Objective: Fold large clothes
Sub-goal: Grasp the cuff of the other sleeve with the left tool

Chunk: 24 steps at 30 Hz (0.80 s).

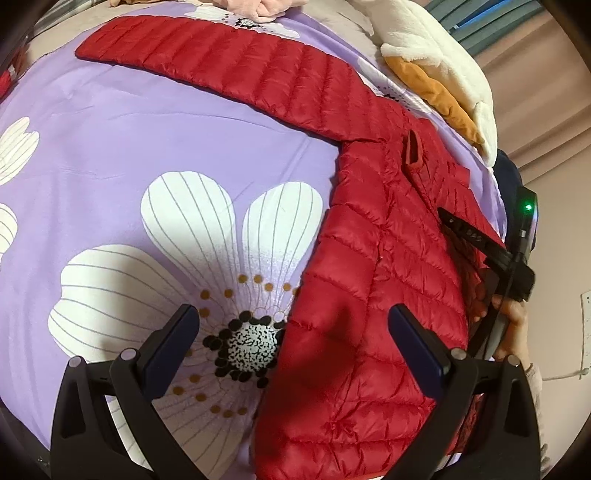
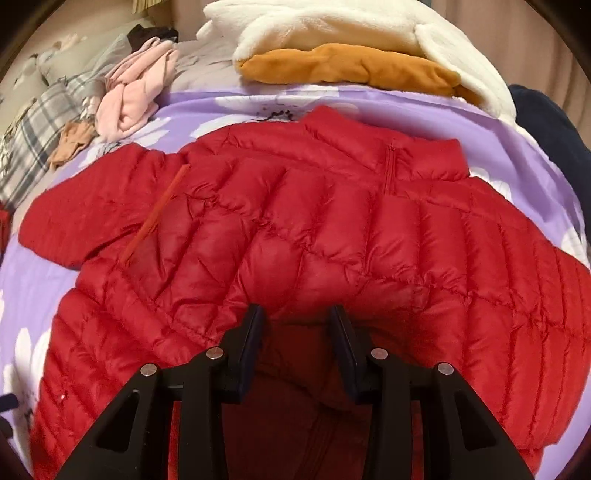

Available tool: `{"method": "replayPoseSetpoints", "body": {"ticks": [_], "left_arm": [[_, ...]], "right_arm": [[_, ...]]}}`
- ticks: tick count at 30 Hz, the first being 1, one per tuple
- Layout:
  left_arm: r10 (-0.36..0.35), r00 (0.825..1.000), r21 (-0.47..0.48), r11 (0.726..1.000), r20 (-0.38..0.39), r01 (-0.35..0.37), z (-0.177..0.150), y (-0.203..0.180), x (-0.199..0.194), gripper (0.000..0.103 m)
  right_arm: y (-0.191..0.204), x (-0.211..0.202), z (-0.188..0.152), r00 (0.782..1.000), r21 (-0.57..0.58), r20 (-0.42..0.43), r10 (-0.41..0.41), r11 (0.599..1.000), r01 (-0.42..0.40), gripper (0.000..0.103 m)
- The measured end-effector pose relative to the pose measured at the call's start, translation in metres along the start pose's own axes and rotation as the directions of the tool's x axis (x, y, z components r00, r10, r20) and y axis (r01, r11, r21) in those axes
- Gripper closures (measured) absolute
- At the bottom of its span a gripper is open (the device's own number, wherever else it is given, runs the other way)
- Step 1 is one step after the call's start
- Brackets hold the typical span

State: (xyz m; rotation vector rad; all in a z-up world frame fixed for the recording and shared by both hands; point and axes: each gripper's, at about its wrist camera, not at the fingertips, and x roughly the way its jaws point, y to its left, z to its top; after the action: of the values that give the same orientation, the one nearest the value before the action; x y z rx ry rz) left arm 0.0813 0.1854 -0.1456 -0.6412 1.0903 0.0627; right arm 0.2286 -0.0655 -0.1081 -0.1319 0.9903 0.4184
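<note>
On the lilac flowered bedspread (image 1: 110, 155) your red puffer jacket (image 2: 295, 229) lies spread flat, one sleeve (image 1: 207, 55) stretched away across the cover. Your left gripper (image 1: 291, 328) hangs with its jaws wide, straddling the jacket's side edge and gripping nothing. Your right gripper (image 2: 297, 325) sits over the jacket's near edge, jaws parted, red fabric bunched between them. Beyond the collar rest a white fleece (image 2: 332, 26) and an orange garment (image 2: 351, 66).

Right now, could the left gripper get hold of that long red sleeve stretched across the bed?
Probably yes. The left gripper is open and holds nothing, and the sleeve of the red jacket lies flat and uncovered on the bedspread.
</note>
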Motion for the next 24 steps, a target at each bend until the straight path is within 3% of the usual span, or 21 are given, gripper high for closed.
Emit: {"method": "replayPoseSetpoints", "body": {"ticks": [2,6,8,10,15,17,21,24], "left_arm": [[0.002,1.000,0.007,1.000,0.010,-0.002,0.002,0.000,-0.002,0.001],[-0.008,0.999,-0.017,1.000,0.047,0.009,0.016,0.006,-0.008,0.001],[-0.025,0.995,-0.045,0.999,0.094,0.029,0.025,0.012,-0.016,0.001],[-0.051,0.991,-0.072,0.996,0.124,0.060,0.033,0.017,-0.022,0.001],[-0.152,0.972,-0.198,0.962,0.180,0.187,0.057,0.047,-0.031,0.001],[-0.190,0.960,-0.262,0.935,0.204,0.241,0.069,0.064,-0.031,0.001],[-0.284,0.916,-0.396,0.835,0.284,0.382,0.096,0.104,-0.023,0.001],[-0.290,0.894,-0.456,0.780,0.342,0.428,0.114,0.128,-0.014,0.001]], "right_arm": [[-0.005,-0.019,0.005,0.998,0.025,0.054,0.031,0.999,-0.032,0.062],[-0.011,-0.034,0.008,0.993,0.050,0.117,0.000,0.999,-0.006,0.062],[-0.015,-0.015,0.005,0.997,0.070,0.077,-0.030,0.997,0.025,0.062],[-0.019,0.015,-0.002,0.999,0.088,-0.015,-0.045,0.995,0.046,0.062],[-0.007,0.020,0.002,0.998,0.074,0.001,-0.057,0.996,0.056,0.059],[-0.005,0.001,0.003,0.999,0.084,0.043,-0.001,0.996,-0.002,0.059],[-0.003,-0.042,-0.012,0.985,0.053,0.151,0.085,0.994,-0.094,0.058],[-0.005,-0.065,-0.026,0.974,0.037,0.192,0.123,0.991,-0.132,0.057]]}}
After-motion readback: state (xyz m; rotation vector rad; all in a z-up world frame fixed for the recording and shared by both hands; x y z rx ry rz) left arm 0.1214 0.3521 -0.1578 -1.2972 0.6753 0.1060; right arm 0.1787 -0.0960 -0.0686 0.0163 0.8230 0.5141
